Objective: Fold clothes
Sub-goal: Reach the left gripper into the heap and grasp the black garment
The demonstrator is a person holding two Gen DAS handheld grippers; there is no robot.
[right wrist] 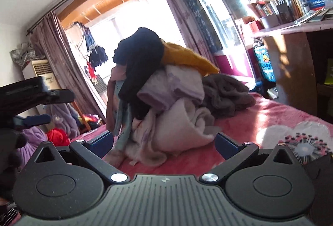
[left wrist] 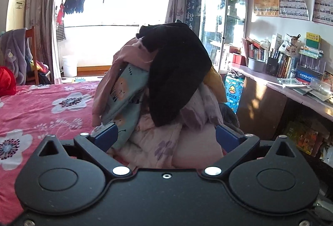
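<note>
Clothes (left wrist: pixel 166 80) are sitting heaped on the bed (left wrist: pixel 41 105), soft, light and tangled. The left tool (left wrist: pixel 166 136) and right tool (right wrist: pixel 164 142) are both gaping wide, gripping nothing. The black garment (right wrist: pixel 141 59) draped on top probably offers the easiest loose edge.

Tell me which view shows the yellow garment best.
The right wrist view: the yellow garment lies broadly exposed atop the pile, beside the black garment. In the left wrist view only a small yellow edge peeks out behind the black garment.
</note>
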